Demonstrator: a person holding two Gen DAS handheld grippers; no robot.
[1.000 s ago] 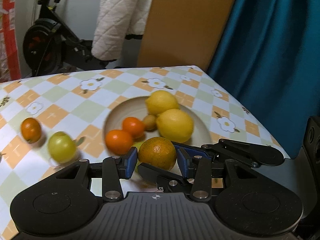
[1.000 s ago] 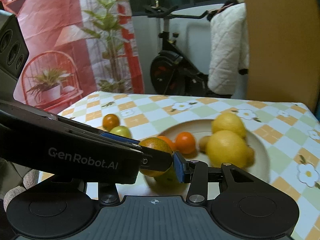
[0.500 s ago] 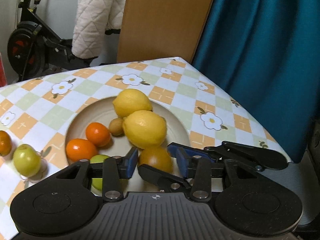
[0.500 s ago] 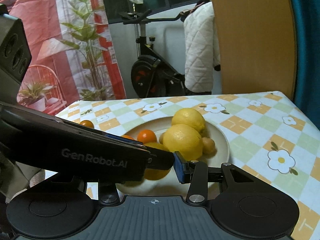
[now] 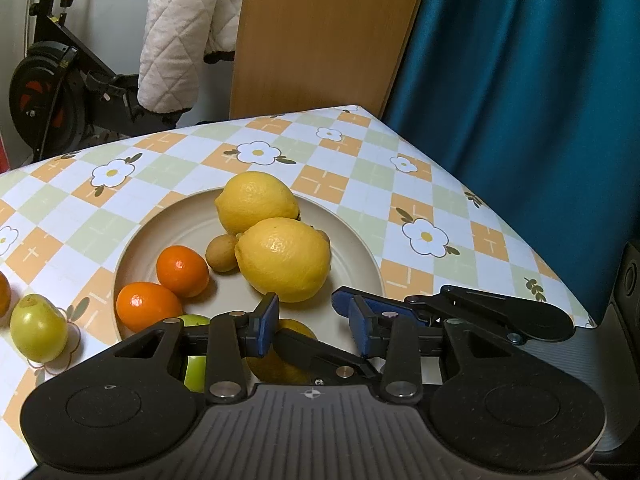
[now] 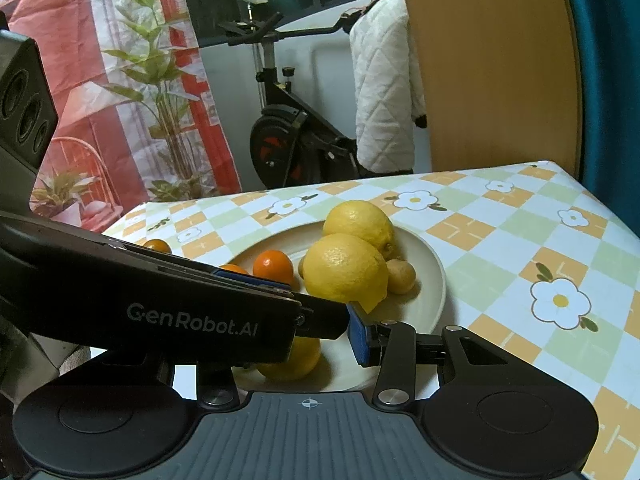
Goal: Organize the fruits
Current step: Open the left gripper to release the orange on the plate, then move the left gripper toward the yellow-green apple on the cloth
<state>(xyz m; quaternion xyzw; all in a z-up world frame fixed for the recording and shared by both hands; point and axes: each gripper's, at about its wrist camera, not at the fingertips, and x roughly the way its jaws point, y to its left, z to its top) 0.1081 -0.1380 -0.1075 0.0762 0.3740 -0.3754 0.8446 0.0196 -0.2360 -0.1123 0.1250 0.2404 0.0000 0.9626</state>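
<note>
A beige plate (image 5: 160,232) (image 6: 434,280) holds two lemons (image 5: 284,258) (image 6: 344,268), two small oranges (image 5: 182,270), a small brown fruit (image 5: 221,252) and a green fruit (image 5: 196,368). A yellow-orange mandarin (image 5: 276,366) (image 6: 296,356) lies on the plate's near side, under the crossed fingers of both grippers. My left gripper (image 5: 314,320) hangs over it with its blue pads apart and nothing between them. My right gripper (image 6: 316,338) reaches in from the right. Its right pad (image 6: 358,336) stands clear of the mandarin, and its left finger is hidden behind the left gripper.
A green fruit (image 5: 38,328) and an orange (image 6: 158,245) lie on the checked tablecloth left of the plate. The table's right edge (image 5: 520,248) drops off beside a teal curtain. An exercise bike (image 6: 288,136) and a wooden board stand behind the table.
Both grippers moved right across the plate and slightly down. The mandarin, first level between the left pads, now sits lower on the plate beneath the fingers. The left jaws narrowed a little.
</note>
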